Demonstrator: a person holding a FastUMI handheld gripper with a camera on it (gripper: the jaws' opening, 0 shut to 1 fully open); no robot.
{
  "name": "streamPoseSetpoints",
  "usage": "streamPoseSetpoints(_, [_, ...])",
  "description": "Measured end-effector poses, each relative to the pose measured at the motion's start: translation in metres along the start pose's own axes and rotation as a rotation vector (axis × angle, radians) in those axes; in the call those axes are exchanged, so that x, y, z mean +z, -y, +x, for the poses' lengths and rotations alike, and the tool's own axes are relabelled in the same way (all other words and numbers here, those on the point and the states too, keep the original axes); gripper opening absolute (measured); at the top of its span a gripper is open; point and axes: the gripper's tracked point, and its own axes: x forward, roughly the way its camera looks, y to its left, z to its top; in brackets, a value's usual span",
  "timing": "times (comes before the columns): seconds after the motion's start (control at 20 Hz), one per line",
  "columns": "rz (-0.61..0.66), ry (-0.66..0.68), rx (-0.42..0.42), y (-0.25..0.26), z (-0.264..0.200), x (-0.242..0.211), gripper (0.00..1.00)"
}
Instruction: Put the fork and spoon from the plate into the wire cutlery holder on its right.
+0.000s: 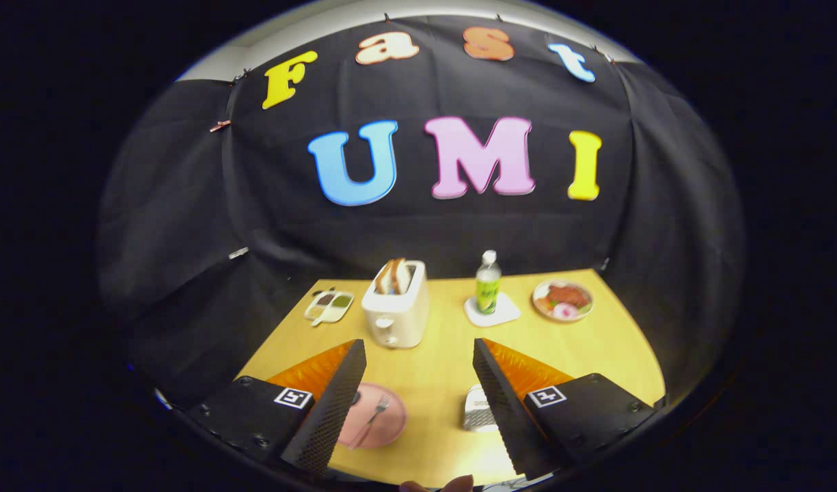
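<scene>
Task unstarted: black two-finger gripper [418, 400] spread wide and empty above wooden table [596, 348]; silver metal fork [376, 413] on round pink plate [384, 427], spoon indiscernible; silver wire cutlery holder [478, 410] alongside, unfilled.

Gripper [418, 400] open above plate [385, 424], fork [376, 413].

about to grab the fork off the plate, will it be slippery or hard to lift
Probably slippery: the fork looks like thin, shiny metal. It lies flat on the pink plate, so getting fingers under it may be awkward. Likely stiff and light. The gripper is open above the table.
</scene>
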Motion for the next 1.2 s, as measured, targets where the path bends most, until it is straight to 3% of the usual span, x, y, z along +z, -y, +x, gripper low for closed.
streamPoseSetpoints(0.2, [0.081,-0.315,0.053,-0.025,0.025,-0.073,0.99])
streamPoseSetpoints(0.5, [-0.039,-0.675,0.116,-0.063,0.052,-0.186,0.99])
streamPoseSetpoints(0.8, [-0.009,-0.839,0.056,-0.080,0.093,-0.264,0.93])
streamPoseSetpoints(0.9, [-0.015,-0.874,0.009,-0.076,0.103,-0.283,0.84])
streamPoseSetpoints(1.05, [-0.002,-0.905,-0.035,-0.072,0.114,-0.304,0.85])
streamPoseSetpoints(1.2, [-0.009,-0.927,-0.070,-0.066,0.121,-0.311,0.61])
